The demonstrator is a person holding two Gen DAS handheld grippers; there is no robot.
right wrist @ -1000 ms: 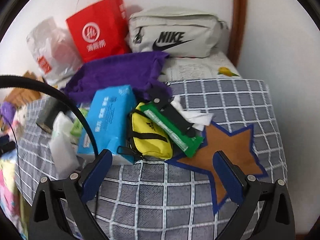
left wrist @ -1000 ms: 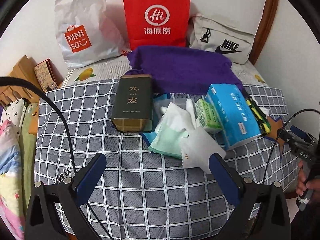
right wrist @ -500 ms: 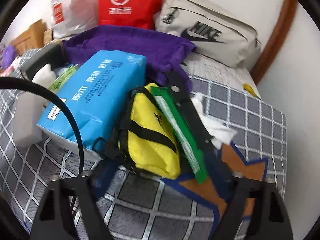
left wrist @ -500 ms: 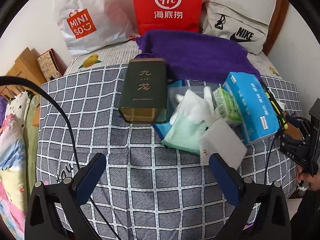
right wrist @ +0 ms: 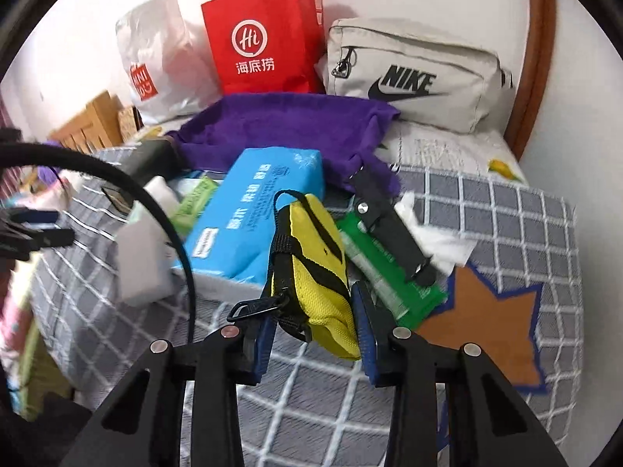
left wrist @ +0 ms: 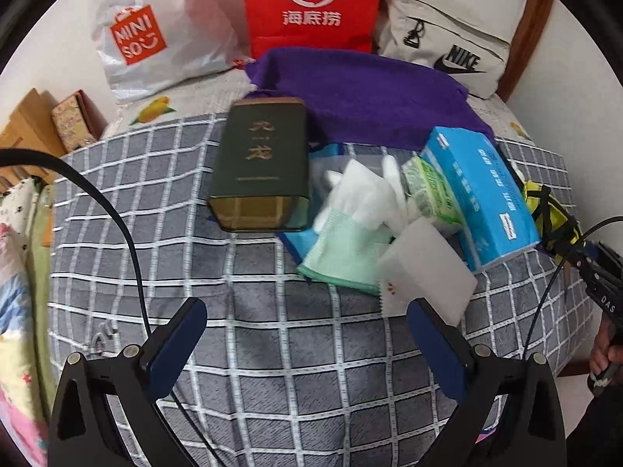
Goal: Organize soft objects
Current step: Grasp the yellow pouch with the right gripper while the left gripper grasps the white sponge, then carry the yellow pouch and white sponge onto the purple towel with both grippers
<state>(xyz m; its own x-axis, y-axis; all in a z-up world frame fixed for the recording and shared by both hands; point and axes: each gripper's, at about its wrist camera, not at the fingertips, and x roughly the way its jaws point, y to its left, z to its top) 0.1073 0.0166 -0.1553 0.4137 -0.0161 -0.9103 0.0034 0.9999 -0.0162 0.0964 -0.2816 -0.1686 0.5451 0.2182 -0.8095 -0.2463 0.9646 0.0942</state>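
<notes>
Left wrist view: the left gripper (left wrist: 307,334) has its fingers spread wide over the checked blanket (left wrist: 272,350), holding nothing. A hard dark green tin (left wrist: 263,167) lies beside soft white gloves (left wrist: 362,202).

Right wrist view: the right gripper (right wrist: 311,334) has just been closing, and its blue pads squeeze the puffy yellow pouch (right wrist: 315,268), which leans on the blue tissue pack (right wrist: 257,214).

Right gripper (right wrist: 313,336) jaws just closing: wide apart over checked blanket (right wrist: 506,210) a second ago, now pads press both sides of yellow pouch (right wrist: 311,257) near end. Right gripper closer to pile, rolled back upright after half-second tilt. Left gripper (left wrist: 307,344) lower, nearer green tin (left wrist: 261,167); tin and white gloves (left wrist: 366,194) larger in left view.
</notes>
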